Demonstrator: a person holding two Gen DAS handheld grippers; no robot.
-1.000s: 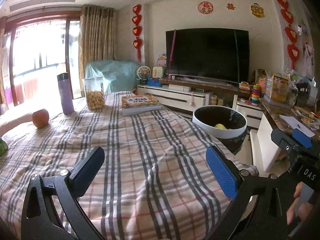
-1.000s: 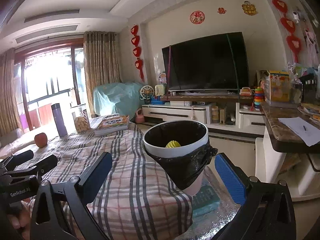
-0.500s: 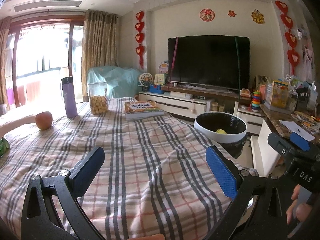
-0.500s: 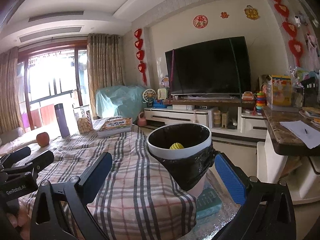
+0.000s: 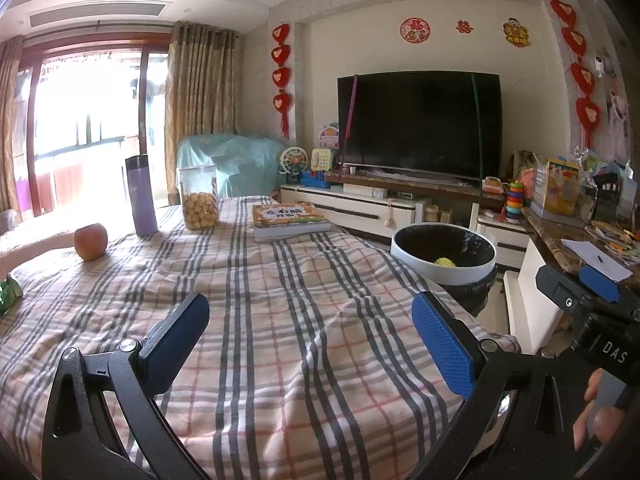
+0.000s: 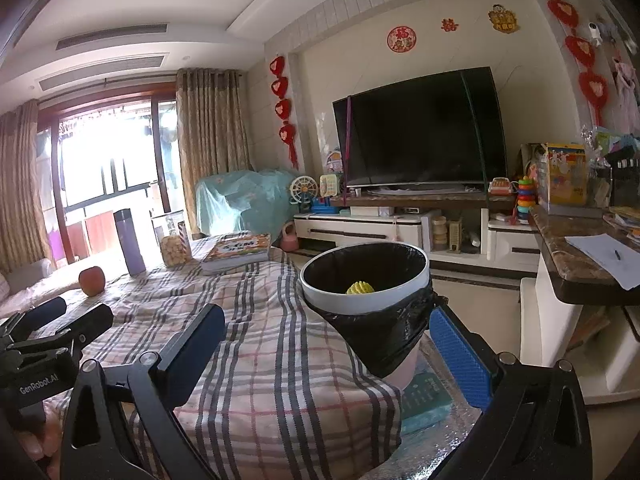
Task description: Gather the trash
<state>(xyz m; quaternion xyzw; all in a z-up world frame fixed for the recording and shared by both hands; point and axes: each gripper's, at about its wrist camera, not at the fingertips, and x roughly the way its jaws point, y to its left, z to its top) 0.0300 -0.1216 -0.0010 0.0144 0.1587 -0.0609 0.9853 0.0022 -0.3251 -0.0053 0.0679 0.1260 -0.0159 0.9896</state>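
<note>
Both grippers had lifted and levelled a little over the last second, so the far wall and the TV (image 5: pixel 420 124) rode lower in each view and the bin slid down toward the right gripper's fingers. Neither gripper carried anything. The left gripper (image 5: pixel 308 344) hung with its fingers spread wide over bare plaid cloth, empty. The right gripper (image 6: pixel 328 352) was likewise splayed apart, its blue pad just beside the black liner of the trash bin (image 6: pixel 416 276), gripping nothing.

Outward from there, the bin stood at the right edge of the checked tablecloth (image 5: pixel 280 320), and 1 yellow ribbed piece of trash (image 6: pixel 360 288) lay inside it. I judged that piece already collected, with both grippers drawing back from the drop.

Farther across the cloth I saw an apple (image 5: pixel 91 241), a purple flask (image 5: pixel 140 196), a clear jar of snacks (image 5: pixel 199 198) and a stack of books (image 5: pixel 288 220), all standing well apart from the grippers. None of those looked like litter. A scrap of something green (image 5: pixel 8 292) showed at the left edge of the left view; it may have been the next piece to fetch, though too little of it was visible to tell.
</note>
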